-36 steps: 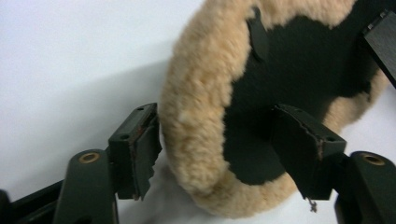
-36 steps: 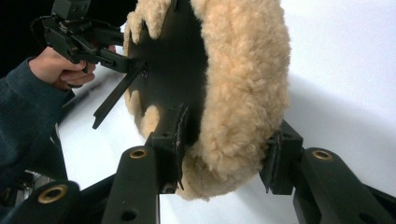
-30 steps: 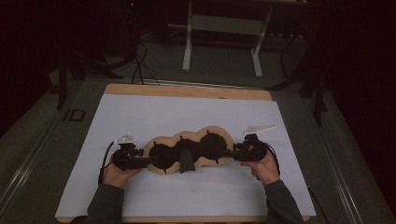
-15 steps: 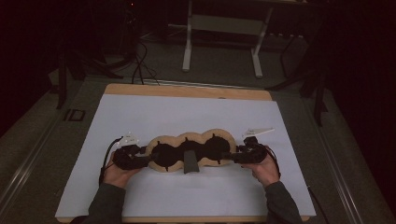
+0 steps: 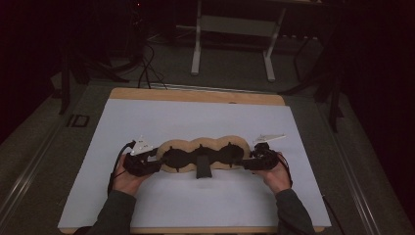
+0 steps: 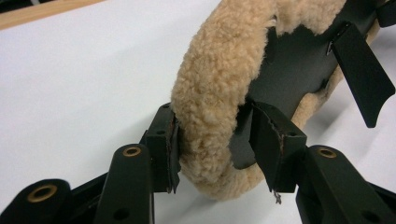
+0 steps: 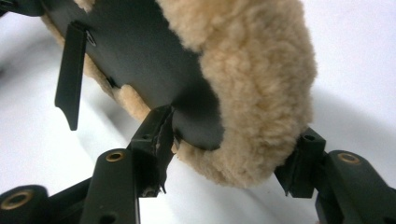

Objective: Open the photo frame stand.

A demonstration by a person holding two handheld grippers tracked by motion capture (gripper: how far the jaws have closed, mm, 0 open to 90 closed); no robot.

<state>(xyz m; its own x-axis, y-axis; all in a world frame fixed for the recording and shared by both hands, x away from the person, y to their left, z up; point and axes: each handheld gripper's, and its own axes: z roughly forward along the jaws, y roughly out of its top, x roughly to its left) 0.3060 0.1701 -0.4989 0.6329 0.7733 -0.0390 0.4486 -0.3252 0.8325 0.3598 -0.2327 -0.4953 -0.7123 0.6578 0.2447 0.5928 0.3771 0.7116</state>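
1. Overhead, high view: fleece pad, tan with black lining patches, lies lengthwise across the white sheet on the wooden table, nearer the person's edge than the far edge. A black strap sticks out from the pad's middle toward the person.
2. Same view: left gripper sits at the pad's left end, right gripper at the pad's right end, each in a hand. Left hand and right hand come up from the bottom edge, well apart, pad between them.
3. Left gripper view: the pad's fluffy end rim sits between the two black jaws. One pad touches the fleece outer side, the other sits on the black lining side. Jaws have just been closing, about medium width, and the fleece looks pinched. The pad's end is lifted a little off the sheet.
4. Right gripper view: the pad's other end lies between the jaws. One pad is at the black lining edge, the far one just beside the fleece, contact there unclear. Jaws have just been opening, wide. Strap hangs off the lining farther along the pad.
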